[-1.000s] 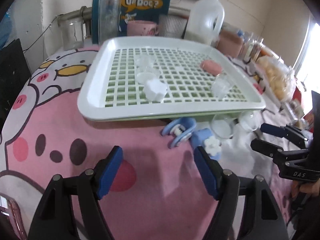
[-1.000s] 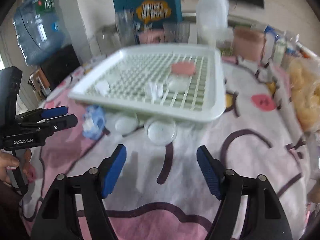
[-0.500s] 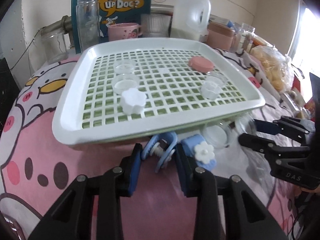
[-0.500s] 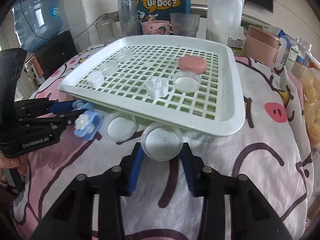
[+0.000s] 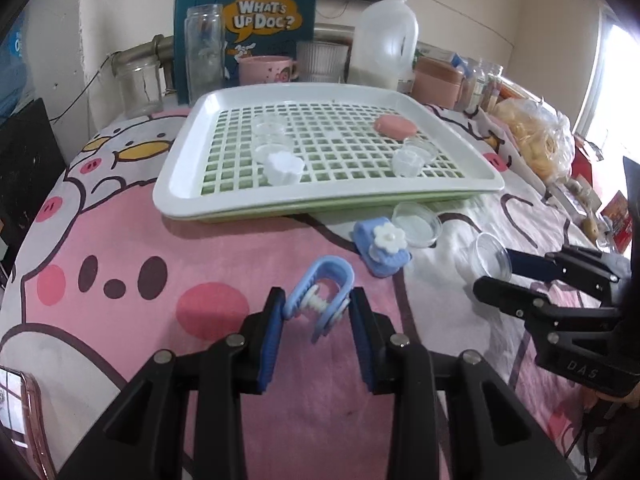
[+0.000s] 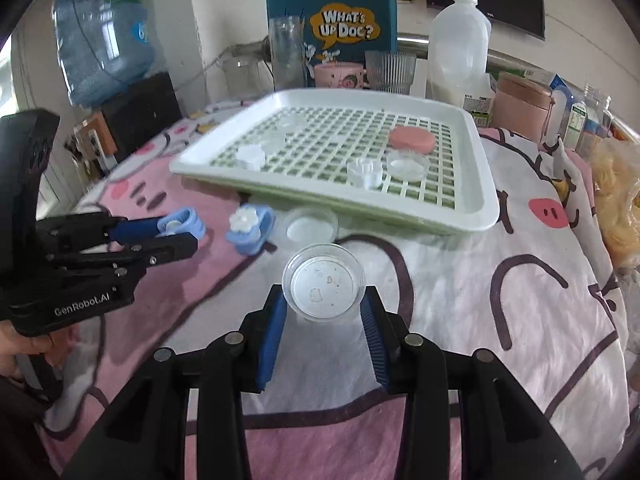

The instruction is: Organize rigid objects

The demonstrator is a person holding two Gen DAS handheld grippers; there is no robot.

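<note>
The left hand-held gripper [image 5: 316, 312] is pinching a blue U-shaped clip [image 5: 322, 300], its closed bend pointing toward the white slotted tray [image 5: 180, 184], which is carrying a pink lid [image 5: 394, 125] and hard-to-read clear pieces; the right hand-held gripper [image 6: 323, 312] is clamping a clear round dish [image 6: 323, 287], open face tilting toward the camera

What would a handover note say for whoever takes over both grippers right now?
Left gripper shut on blue clip; right gripper shut on clear round dish, both near the cloth.
Already on the white tray: pink lid, white flower pieces, clear dishes.
Left on the cloth by the tray: blue flower clip, second clear dish.
Likely next: carry both held items to the tray.
</note>
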